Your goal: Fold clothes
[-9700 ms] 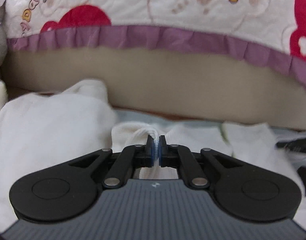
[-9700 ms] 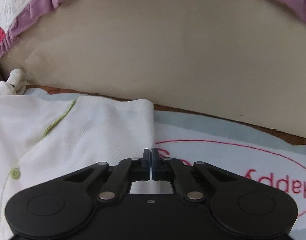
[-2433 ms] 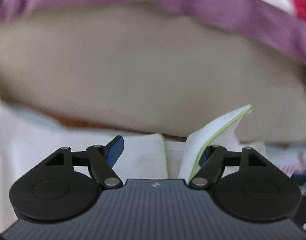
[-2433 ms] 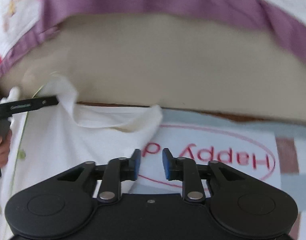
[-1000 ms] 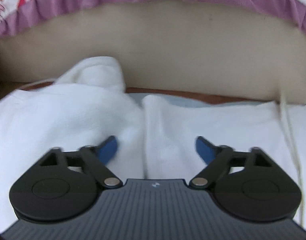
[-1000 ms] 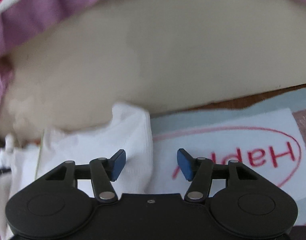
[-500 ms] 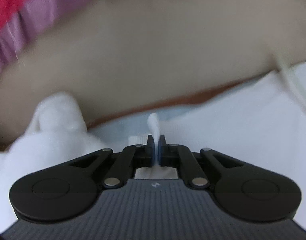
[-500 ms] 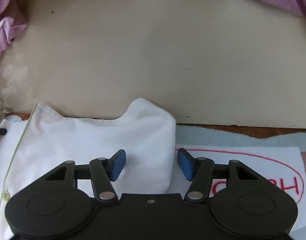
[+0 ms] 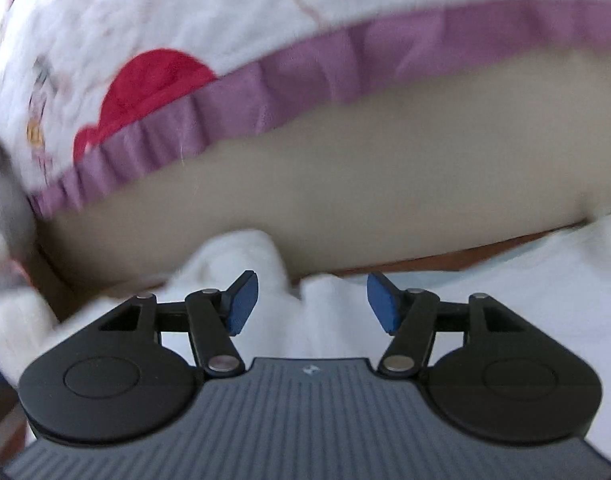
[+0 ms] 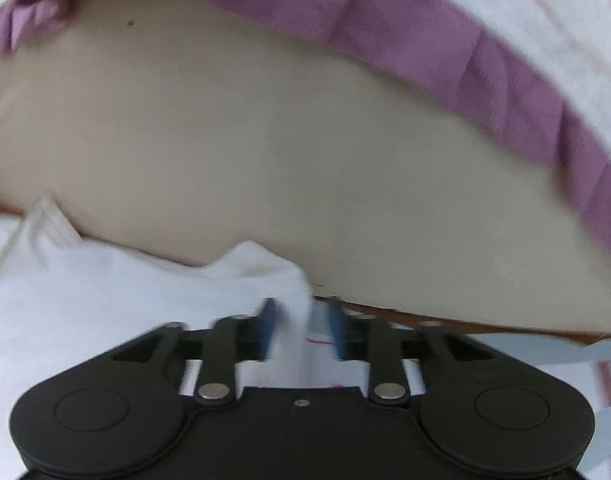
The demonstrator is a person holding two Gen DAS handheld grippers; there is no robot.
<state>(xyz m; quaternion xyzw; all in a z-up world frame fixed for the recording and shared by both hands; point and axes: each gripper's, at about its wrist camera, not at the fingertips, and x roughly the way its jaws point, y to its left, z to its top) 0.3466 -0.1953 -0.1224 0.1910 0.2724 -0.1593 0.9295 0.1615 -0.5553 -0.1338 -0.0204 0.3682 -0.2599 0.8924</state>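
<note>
A white garment [image 9: 505, 280] lies spread on the floor mat under my left gripper [image 9: 311, 304]. That gripper is open, with a soft white fold [image 9: 241, 252] just ahead of its left finger and nothing pinched. In the right wrist view the same garment [image 10: 125, 292] fills the lower left. Its right edge [image 10: 295, 280] runs up between the blurred blue pads [image 10: 267, 326] of my right gripper [image 10: 302, 328]. The right gripper's fingers stand fairly close together, with a gap still showing on either side of the cloth.
A beige bed base [image 9: 385, 180] rises directly ahead, and a purple-frilled quilt [image 9: 265, 92] hangs over its top edge. A pale blue mat with red print [image 10: 577, 346] lies to the right of the garment. A strip of brown floor [image 10: 445, 322] runs along the base.
My left gripper, shut on a tuft of white cloth half a second ago, has opened and let it go. My right gripper's fingers have narrowed around the garment's edge.
</note>
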